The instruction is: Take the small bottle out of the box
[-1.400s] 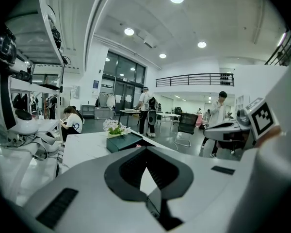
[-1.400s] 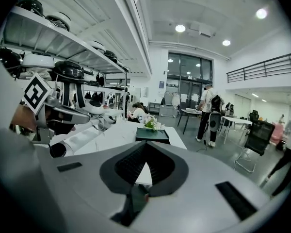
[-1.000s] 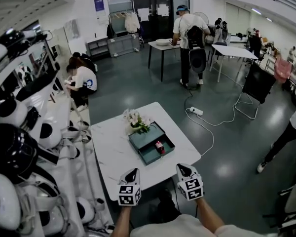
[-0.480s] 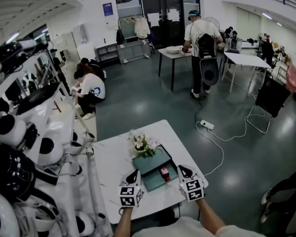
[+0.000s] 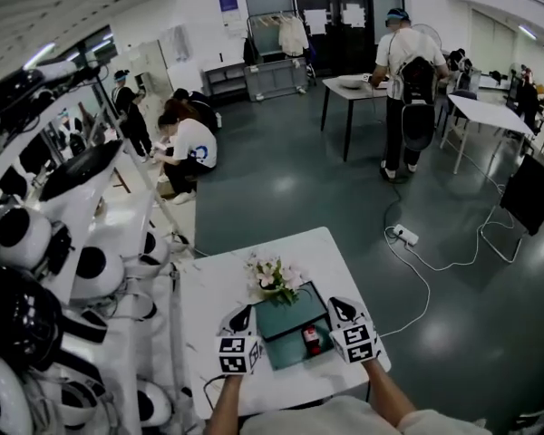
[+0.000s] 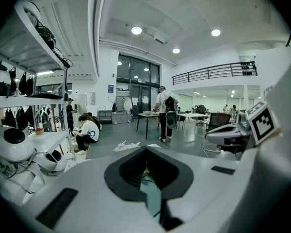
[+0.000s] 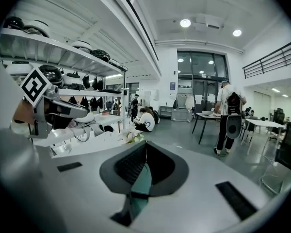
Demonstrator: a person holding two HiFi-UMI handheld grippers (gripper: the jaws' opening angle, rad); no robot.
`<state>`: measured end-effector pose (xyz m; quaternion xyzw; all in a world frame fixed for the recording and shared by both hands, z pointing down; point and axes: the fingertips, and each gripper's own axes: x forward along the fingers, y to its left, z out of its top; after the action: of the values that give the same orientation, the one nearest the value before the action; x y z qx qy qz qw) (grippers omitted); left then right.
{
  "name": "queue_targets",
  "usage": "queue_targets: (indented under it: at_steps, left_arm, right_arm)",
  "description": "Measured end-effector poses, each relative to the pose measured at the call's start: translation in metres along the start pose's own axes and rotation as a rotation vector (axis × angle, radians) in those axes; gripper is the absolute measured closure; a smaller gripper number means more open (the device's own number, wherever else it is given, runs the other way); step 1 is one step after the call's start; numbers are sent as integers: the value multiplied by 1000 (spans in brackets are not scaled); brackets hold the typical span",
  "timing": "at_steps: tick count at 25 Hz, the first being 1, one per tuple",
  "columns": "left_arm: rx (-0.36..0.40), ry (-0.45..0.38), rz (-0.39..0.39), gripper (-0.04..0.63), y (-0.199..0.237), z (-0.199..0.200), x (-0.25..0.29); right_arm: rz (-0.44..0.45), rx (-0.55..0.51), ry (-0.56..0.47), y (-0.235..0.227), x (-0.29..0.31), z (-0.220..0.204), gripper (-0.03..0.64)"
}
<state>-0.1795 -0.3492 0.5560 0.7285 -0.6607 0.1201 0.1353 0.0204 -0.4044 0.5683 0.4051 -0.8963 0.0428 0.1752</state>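
A white tabletop point(image 5: 219, 284) is seen from above in the head view, with an open teal box point(image 5: 288, 315) set near its front edge. The small bottle point(image 5: 311, 338), red with a pale cap, is lying inside the box, close to the box's right side. A bunch of pale flowers point(image 5: 274, 276) is placed on the tabletop just behind the box, touching or nearly touching its far edge.

The left tongs point(image 5: 244, 314) are held over the tabletop at the left side of the box, and the right tongs point(image 5: 336, 305) are held at its right side, just beside the small bottle. Neither is seen touching the bottle. In the left gripper view the two tips are pressed together with nothing pinched between them, and a strip of the teal box is glimpsed through the slot beneath them. In the right gripper view the tips are likewise pressed together and empty, with teal showing below and the flowers ahead to the left.

Shelves point(image 5: 63, 243) loaded with round white and black shells are lined up along the left of the tabletop. On the dark floor point(image 5: 281, 188) beyond, a crouching person point(image 5: 192, 143) is seen near the shelves, and a standing person point(image 5: 404, 71) with a backpack is turned towards a further table point(image 5: 349, 84).
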Motion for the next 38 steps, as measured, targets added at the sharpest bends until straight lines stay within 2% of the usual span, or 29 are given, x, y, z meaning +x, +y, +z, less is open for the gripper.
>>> queue_targets:
  at_steps: [6, 15, 22, 38]
  left_arm:
    - [-21, 48, 40, 577, 10, -10, 11]
    - [-34, 118, 40, 577, 10, -37, 18]
    - [-47, 173, 1, 577, 1, -63, 29]
    - [-103, 276, -108, 577, 5, -131, 28]
  right_arm:
    - [82, -7, 41, 5, 24, -7, 595]
    - [90, 29, 115, 8, 34, -42, 595]
    - [91, 61, 181, 16, 30, -73, 595]
    - [11, 140, 365, 53, 21, -146, 595]
